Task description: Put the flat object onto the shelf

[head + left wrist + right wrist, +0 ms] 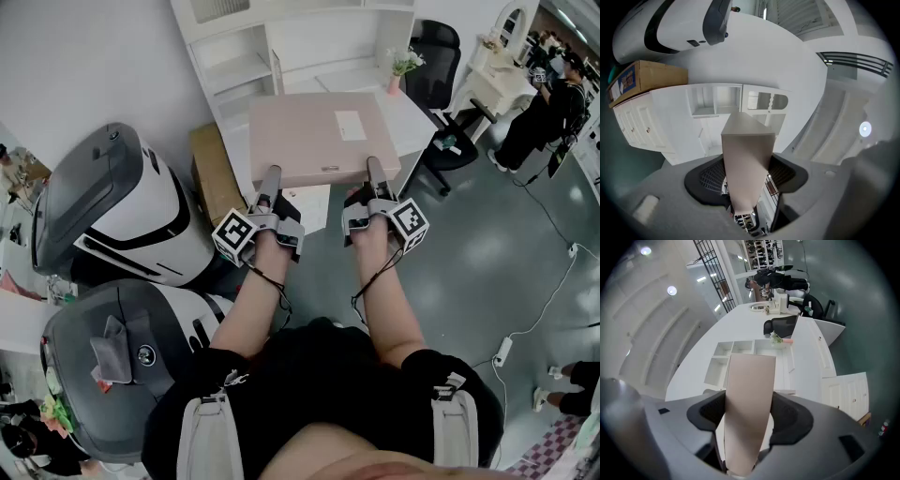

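Observation:
A flat pale-pink box (317, 136) with a white label is held level in the air over a white desk. My left gripper (270, 180) clamps its near edge on the left and my right gripper (375, 176) clamps it on the right. In the left gripper view the box (746, 161) stands edge-on between the dark pads. The right gripper view shows the same box (747, 404) wedged between the pads. The white shelf unit (281, 42) with open cubbies stands just beyond the box, and appears as the shelf unit (726, 101) and the shelf unit (736, 352) ahead of the jaws.
A white desk (412, 112) lies under the box, with a small flower pot (401, 67) at its back. A cardboard carton (217, 173) stands left of the desk. Two large white-and-grey machines (103, 211) fill the left. A black office chair (436, 56) and a standing person (548, 103) are at right.

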A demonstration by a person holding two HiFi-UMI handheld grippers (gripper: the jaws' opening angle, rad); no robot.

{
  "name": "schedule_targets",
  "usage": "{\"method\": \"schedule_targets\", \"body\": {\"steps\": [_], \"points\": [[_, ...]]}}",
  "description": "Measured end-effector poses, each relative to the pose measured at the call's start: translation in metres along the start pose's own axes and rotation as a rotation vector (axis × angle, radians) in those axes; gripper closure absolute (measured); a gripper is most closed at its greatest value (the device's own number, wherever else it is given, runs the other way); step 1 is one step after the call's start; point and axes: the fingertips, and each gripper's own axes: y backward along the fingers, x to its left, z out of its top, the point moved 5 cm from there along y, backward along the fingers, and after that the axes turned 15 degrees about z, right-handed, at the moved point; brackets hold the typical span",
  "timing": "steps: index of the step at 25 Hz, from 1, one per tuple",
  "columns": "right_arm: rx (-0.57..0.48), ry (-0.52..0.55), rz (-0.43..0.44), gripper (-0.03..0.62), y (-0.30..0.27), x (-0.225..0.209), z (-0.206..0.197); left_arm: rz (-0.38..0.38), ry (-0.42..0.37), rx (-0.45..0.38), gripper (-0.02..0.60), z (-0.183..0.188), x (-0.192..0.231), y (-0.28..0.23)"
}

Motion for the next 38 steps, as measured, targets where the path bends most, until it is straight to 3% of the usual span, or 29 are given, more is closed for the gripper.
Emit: {"method": "schedule_targets", "body": {"steps": [15, 33, 38], "points": [[-0.049, 0.013, -0.021, 0.304, 0.017, -0.005, 0.036, 0.011, 0.0, 0.052, 0.296, -0.036, 0.001, -0.016], [0.003, -0.005, -0.018, 0.304, 0.02, -0.005, 0.093, 0.006, -0.001, 0.001, 0.296, -0.092, -0.007, -0.027], [-0.013, -0.006, -0.011, 0.304, 0.013, -0.01, 0.109, 0.004, -0.009, 0.021, 0.296, -0.102, -0.009, -0.04]]}}
